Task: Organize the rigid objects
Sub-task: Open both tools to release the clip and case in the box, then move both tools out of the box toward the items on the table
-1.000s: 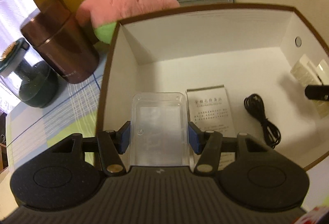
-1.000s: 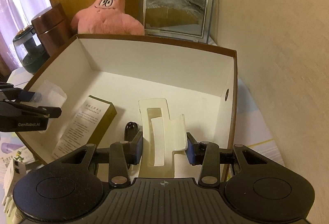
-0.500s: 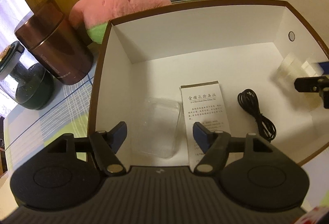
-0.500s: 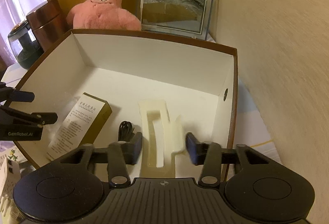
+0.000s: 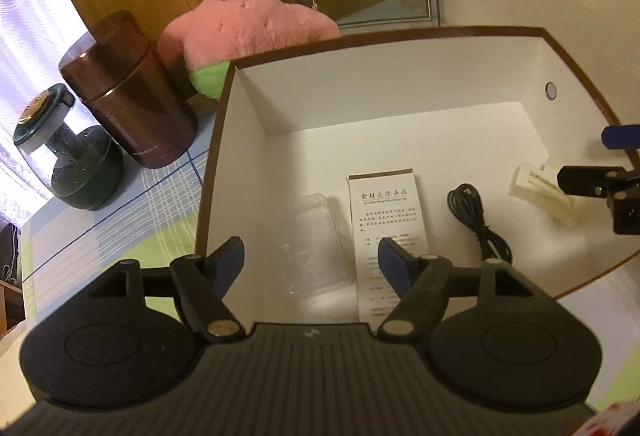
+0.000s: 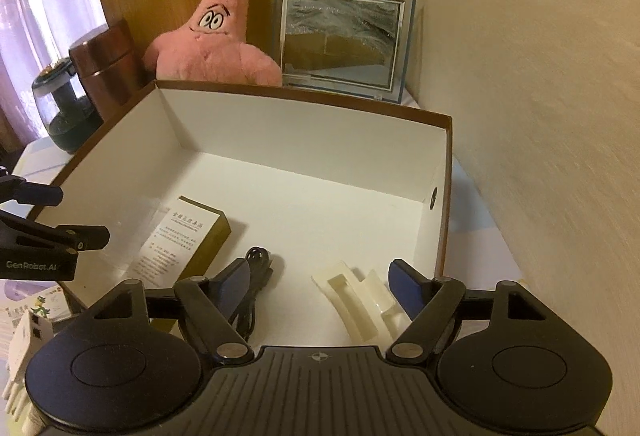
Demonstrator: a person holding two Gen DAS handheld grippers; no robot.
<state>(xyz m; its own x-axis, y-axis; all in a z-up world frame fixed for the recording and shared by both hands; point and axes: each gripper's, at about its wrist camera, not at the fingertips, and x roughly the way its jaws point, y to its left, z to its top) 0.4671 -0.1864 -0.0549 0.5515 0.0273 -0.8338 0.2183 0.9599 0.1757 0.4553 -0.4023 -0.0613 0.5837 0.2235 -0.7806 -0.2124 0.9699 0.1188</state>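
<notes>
A white cardboard box with a brown rim holds the items. A clear plastic case lies on its floor under my left gripper, whose jaws are opening and touch nothing. Beside the case lie a printed carton and a coiled black cable. A cream plastic holder rests on the floor at the box's right wall; my right gripper hangs over it, jaws opening, pads clear of it.
Behind the box stand a pink star plush, a brown metal canister, a dark glass jar and a framed picture. Checked cloth covers the table. A wall runs close on the right. Small packets lie outside, at the box's near left corner.
Both grippers let go: the clear case and the cream holder dropped from between the pads onto the box floor. The left gripper rose and both sets of jaws spread wide.
</notes>
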